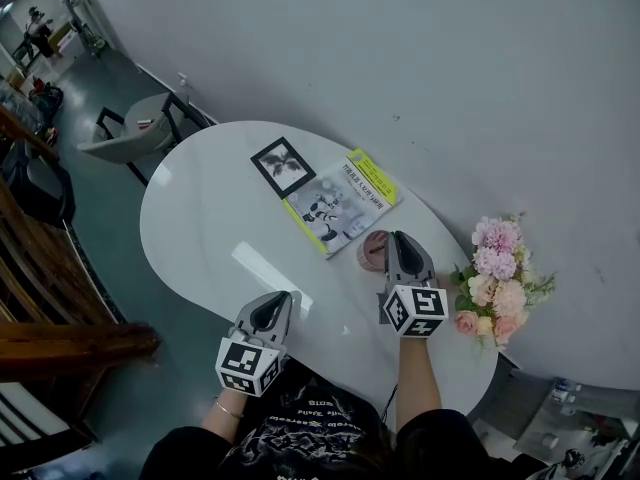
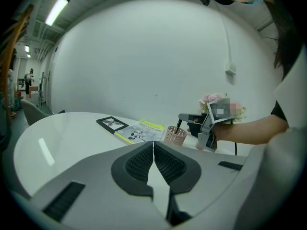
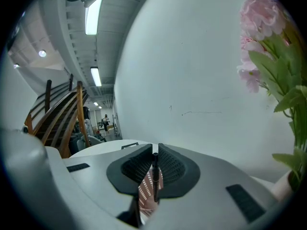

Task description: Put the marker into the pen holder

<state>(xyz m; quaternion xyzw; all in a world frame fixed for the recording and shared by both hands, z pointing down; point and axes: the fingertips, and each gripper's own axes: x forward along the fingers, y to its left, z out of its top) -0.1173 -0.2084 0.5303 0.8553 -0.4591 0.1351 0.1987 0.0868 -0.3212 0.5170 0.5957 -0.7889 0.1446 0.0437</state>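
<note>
I am resting my left hand-held gripper point(image 1: 278, 303) at the lower centre of the head view, jaws pressed together on nothing, out of the way of the work. Further up the white surface point(image 1: 200, 228), my right hand-held gripper point(image 1: 397, 240) is pinching the black marker point(image 3: 155, 174) upright in a narrow grip. It is hanging directly over the pink mesh pen holder point(image 1: 372, 252), lined up to go in end first. The gripper is covering the holder's rim from above, so I cannot tell how deep the marker is reaching. The flowers point(image 1: 500, 278) at right are showing only in part.
</note>
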